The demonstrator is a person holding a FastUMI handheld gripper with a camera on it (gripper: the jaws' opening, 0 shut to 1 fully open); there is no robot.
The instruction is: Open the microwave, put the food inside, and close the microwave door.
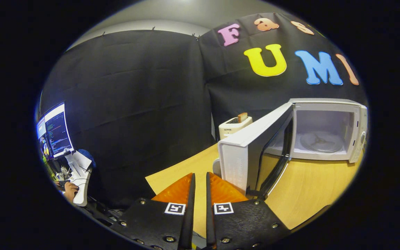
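The tool (pixel 200 180) is sitting nearly closed, holding nothing, beside the microwave's (pixel 325 128) wide-open door (pixel 252 152) on the surface (pixel 311 187).

The microwave (pixel 325 130) stands open at the far right of the table (pixel 311 187), its cavity bare but for the turntable (pixel 319 142). Its door (pixel 252 149) swings out toward the table's near edge and stands just ahead of the gripper (pixel 200 180), whose fingers are nearly closed on nothing. A toaster (pixel 234 126) blocks the back edge behind the door. The tabletop before the cavity is free.
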